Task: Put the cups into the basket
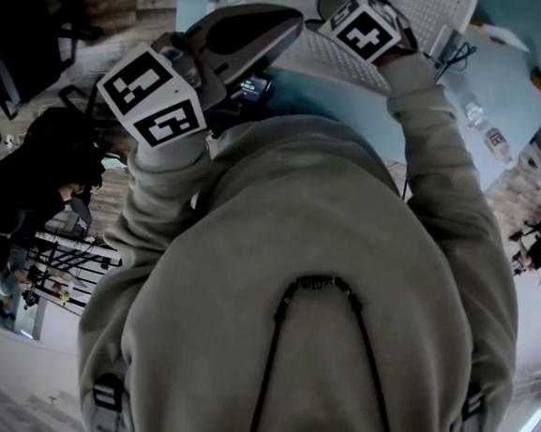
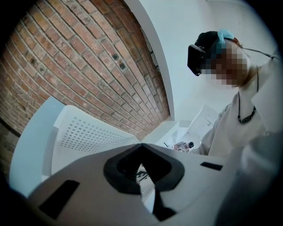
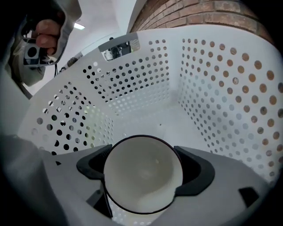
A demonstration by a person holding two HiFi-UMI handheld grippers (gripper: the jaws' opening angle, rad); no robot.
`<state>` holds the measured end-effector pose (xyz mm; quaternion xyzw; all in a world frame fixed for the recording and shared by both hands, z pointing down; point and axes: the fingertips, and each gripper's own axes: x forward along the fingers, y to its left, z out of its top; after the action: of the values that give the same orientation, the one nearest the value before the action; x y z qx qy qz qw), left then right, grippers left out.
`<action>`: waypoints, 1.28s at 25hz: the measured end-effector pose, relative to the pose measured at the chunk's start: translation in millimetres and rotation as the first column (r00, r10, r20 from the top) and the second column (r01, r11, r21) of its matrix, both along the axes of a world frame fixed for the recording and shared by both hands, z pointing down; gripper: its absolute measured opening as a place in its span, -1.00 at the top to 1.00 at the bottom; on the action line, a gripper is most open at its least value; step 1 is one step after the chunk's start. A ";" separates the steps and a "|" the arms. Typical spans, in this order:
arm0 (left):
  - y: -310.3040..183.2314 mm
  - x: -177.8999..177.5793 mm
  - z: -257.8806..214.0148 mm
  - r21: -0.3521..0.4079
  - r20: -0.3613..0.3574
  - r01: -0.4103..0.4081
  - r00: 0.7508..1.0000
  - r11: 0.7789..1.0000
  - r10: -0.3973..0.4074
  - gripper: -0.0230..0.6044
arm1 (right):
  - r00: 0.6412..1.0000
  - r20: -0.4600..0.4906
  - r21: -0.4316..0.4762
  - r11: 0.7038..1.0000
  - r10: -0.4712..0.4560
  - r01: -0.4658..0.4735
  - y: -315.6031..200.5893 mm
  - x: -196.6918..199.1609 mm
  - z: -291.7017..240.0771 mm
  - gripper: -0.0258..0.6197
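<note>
my right gripper (image 3: 143,170) is clenched on a white cup (image 3: 141,187), a dark pad pressed against each side and the cup's open mouth turned toward the gripper's own camera. the cup hangs inside the white perforated basket (image 3: 212,84), above its bare floor, with hole-punched walls rising around it to the left, ahead and to the right; i cannot tell whether the cup's base touches the floor. my left gripper (image 2: 142,151) sits just beside the basket, its jaws closed on each other at the tips with nothing between them. a red brick wall (image 2: 66,66) and a white arch stand beyond it. in the right gripper view that left gripper shows at the upper left, a hand (image 3: 47,33) wrapped around its handle. from the head view both grippers are held up in front of a grey hooded sweatshirt (image 1: 320,290), marker cubes facing the camera. the basket stands on a light blue table (image 1: 506,109) just past them.
</note>
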<state>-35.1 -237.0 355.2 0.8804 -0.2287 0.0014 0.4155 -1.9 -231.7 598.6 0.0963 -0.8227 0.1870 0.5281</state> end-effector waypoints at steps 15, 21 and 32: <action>2.0 3.1 2.5 -0.034 -0.046 -0.010 0.999 0.999 0.008 0.94 | 0.999 -0.034 -0.018 0.999 -0.042 0.042 17.6 3.1 22.2 -0.43; -2.3 1.4 -7.3 0.012 -0.080 0.018 0.997 1.000 -0.017 0.94 | 0.996 -0.034 0.016 0.996 -0.085 0.086 15.5 -0.1 11.2 -0.43; 1.5 3.9 -9.9 0.017 -0.075 0.017 0.997 1.000 -0.016 0.93 | 0.998 -0.021 0.052 0.997 -0.054 0.055 8.2 8.3 -1.2 -0.43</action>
<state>-31.2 -235.5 345.3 0.8815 -0.2203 -0.0370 0.4160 6.4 -223.5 597.4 0.0894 -0.8245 0.1496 0.5384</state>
